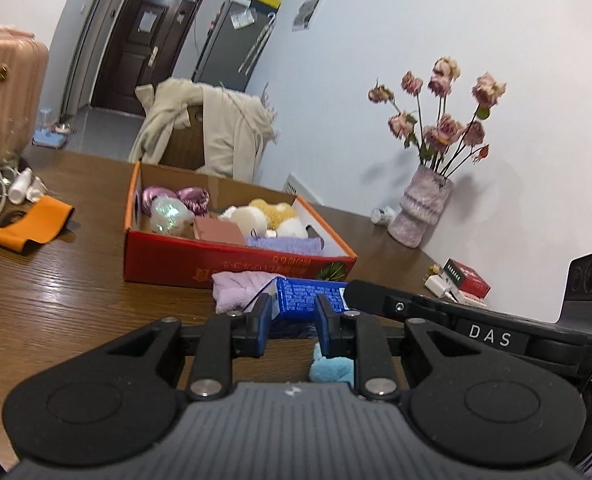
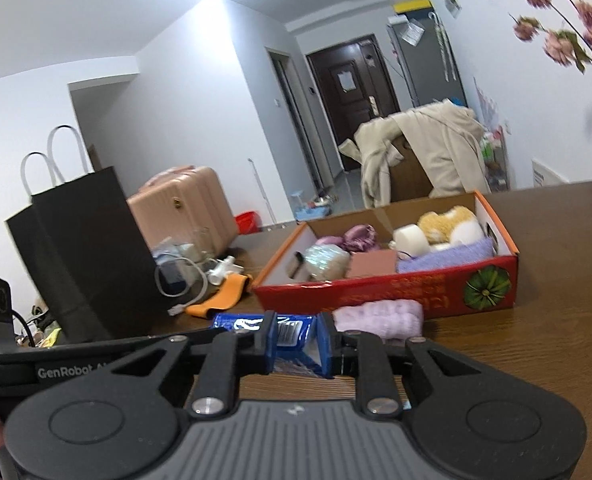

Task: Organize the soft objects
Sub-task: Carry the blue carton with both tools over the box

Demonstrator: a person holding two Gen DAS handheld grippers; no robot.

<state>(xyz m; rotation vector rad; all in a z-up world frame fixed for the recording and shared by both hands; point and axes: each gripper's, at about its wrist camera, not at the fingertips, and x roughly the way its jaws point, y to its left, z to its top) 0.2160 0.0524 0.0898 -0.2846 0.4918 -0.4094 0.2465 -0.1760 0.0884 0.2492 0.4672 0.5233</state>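
Both tongs (image 1: 292,322) (image 2: 297,346) seemingly pinch blue packet (image 1: 309,295) (image 2: 292,330).

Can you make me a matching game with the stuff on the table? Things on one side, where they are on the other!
Things:
1. teddy
2. pink towel
3. blue packet
4. flowers

Places:
A. in the vase
B. on the table, just in front of the box
C. inside the box
D. between the fingers of both grippers

Pairs: 1-C, 2-B, 3-D, 4-A
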